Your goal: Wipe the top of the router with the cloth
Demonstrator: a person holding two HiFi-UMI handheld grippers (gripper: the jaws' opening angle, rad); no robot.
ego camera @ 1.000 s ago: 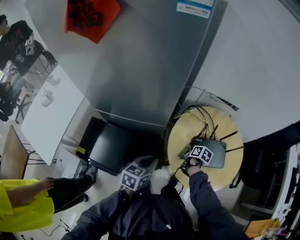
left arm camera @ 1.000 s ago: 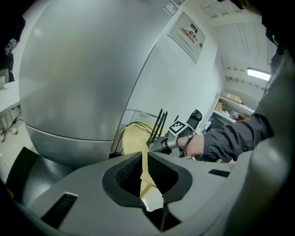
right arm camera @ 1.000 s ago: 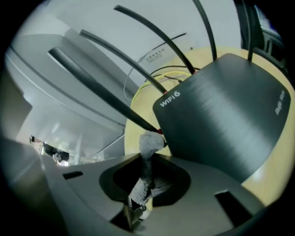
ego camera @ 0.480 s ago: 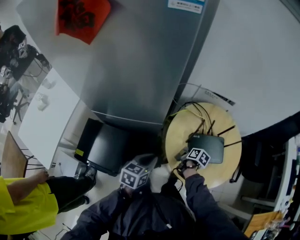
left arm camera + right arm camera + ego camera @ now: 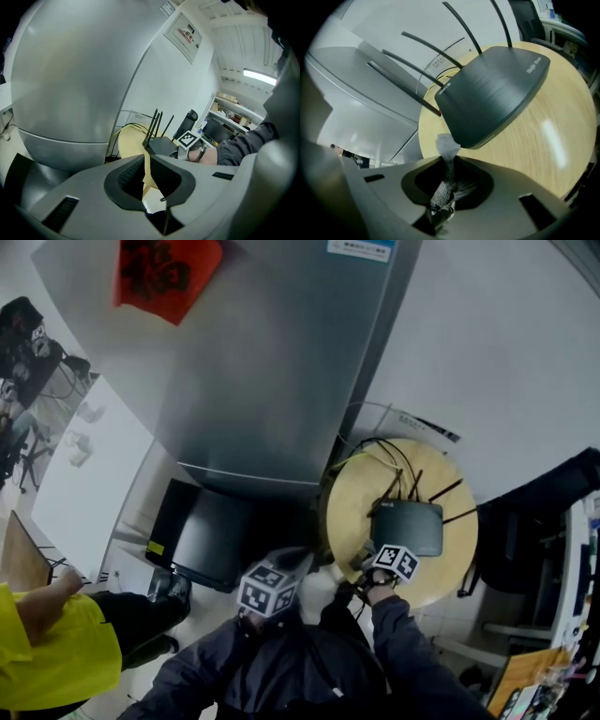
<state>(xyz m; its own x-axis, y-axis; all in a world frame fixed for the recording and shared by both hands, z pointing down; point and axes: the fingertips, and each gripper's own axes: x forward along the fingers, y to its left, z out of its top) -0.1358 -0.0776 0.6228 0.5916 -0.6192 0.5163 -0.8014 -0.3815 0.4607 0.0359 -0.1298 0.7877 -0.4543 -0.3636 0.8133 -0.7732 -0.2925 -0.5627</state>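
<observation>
A round wooden table [image 5: 352, 512] stands beside a grey fridge [image 5: 272, 362] and bears one dark router [image 5: 409, 527]. The right gripper [image 5: 447, 176], arm stretched forward, pinches the single cloth [image 5: 446, 149] at the router's near edge. The left gripper [image 5: 146, 171] is held by the chest, its jaws nearly together and empty.

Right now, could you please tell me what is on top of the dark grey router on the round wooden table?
Nothing lies on the dark grey router; its top shows bare. The grey cloth in the right gripper sits at its near corner, hiding a bit of that edge.
</observation>
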